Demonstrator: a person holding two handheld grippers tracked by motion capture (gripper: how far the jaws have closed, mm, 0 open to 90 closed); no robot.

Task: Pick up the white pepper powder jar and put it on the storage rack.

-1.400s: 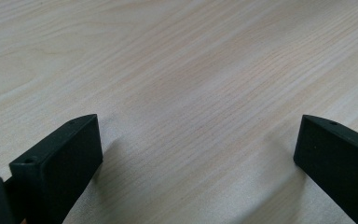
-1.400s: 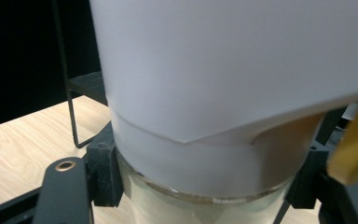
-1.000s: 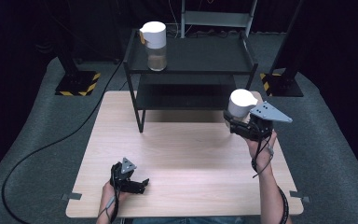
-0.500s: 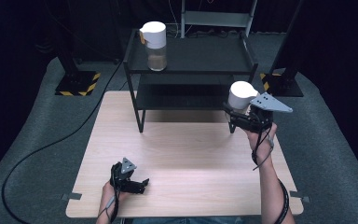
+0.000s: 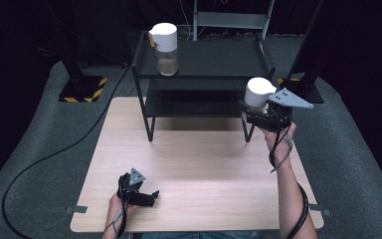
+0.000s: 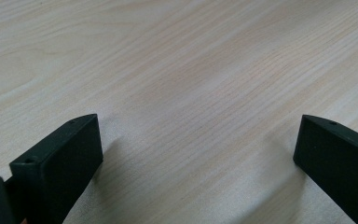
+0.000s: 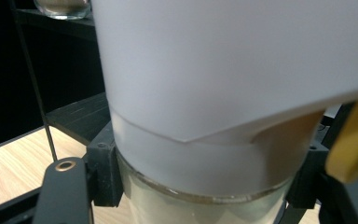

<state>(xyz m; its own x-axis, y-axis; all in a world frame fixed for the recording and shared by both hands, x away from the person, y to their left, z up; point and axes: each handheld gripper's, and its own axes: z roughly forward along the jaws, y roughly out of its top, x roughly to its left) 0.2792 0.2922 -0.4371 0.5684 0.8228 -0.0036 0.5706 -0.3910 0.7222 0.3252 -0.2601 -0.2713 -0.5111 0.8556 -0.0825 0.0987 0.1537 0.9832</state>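
The right gripper (image 5: 258, 112) clenches a jar (image 5: 258, 93) beside the shelf's (image 5: 204, 59) right end; the left gripper (image 5: 142, 195), released, rests well before the shelf.

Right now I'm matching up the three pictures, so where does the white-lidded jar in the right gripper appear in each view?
High view: the held jar is right of centre, in the right gripper, beside the black shelf.
Right gripper view: the jar looms close between the jaws, which press on its glass.
Left gripper view: not in it; wooden table between open jaws.
Shared landmark: the black shelf.
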